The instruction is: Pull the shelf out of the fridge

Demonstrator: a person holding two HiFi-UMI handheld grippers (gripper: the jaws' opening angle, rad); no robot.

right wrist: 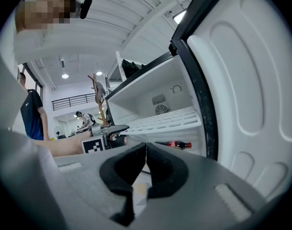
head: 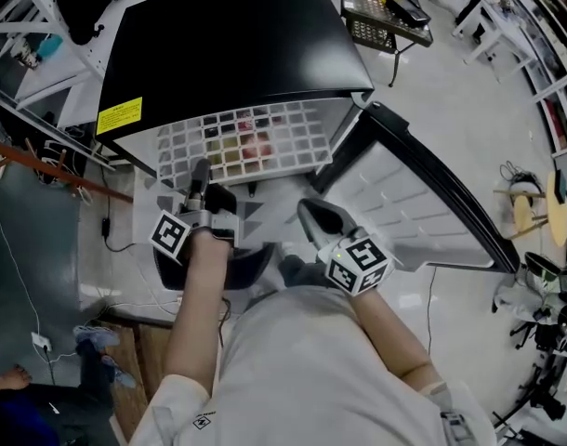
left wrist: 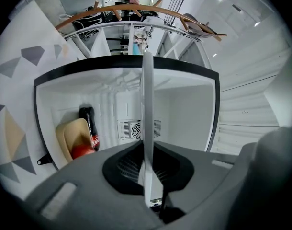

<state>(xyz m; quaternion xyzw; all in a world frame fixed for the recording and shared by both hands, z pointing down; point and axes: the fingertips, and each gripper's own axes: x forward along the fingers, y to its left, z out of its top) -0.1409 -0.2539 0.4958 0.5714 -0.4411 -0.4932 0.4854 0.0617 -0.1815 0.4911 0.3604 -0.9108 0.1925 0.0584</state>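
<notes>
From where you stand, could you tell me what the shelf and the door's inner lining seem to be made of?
The shelf is probably white-coated wire, or possibly moulded plastic, with a matte look: it is an open, see-through grid of thin bars. The door's inner lining is likely moulded white plastic, smooth with a slight sheen: it has rounded, pressed ribs and recesses.

Seemingly a lab or workshop: white frame tables (head: 488, 26), a wire basket (head: 369, 28), a mezzanine railing (right wrist: 72, 101).

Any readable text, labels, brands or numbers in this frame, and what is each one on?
Nothing is legible.
Yellow sticker on the fridge top: print too small.
Bottle inside the fridge: red label blurred.
Left marker cube and right marker cube: patterns only, no words.
</notes>
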